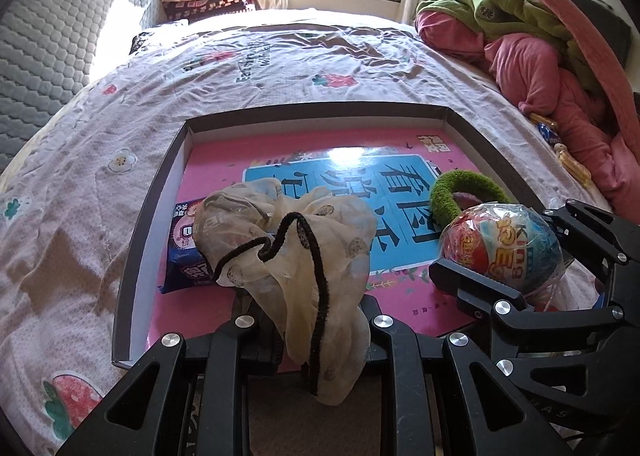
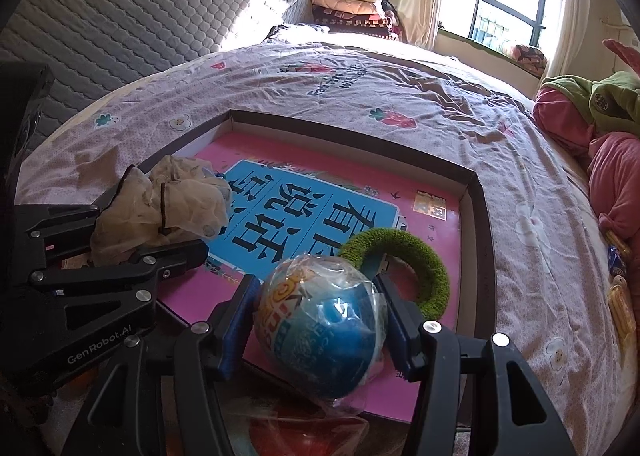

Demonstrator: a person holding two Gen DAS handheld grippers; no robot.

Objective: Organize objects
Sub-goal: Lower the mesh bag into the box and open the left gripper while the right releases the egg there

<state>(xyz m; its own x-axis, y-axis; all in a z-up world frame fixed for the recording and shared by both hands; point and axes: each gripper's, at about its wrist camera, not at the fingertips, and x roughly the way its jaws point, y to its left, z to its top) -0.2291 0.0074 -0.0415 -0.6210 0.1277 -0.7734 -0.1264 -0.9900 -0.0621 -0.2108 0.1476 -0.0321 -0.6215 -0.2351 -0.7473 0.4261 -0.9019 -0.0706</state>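
Near edge of the tray (image 1: 152, 216): left tongs (image 1: 308, 320) clenched on a scarf (image 1: 320, 240) with a black cord (image 1: 320, 296); right tongs (image 2: 316, 320) grasping a wrapped egg (image 2: 320, 324). Beyond, in the tray on the bed (image 1: 280, 68): pink book (image 1: 352, 184), green ring (image 2: 400, 268), blue packet (image 1: 184, 248).

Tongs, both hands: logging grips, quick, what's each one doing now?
Left tongs: closed on the cream scarf.
Right tongs: closed on the wrapped toy egg.
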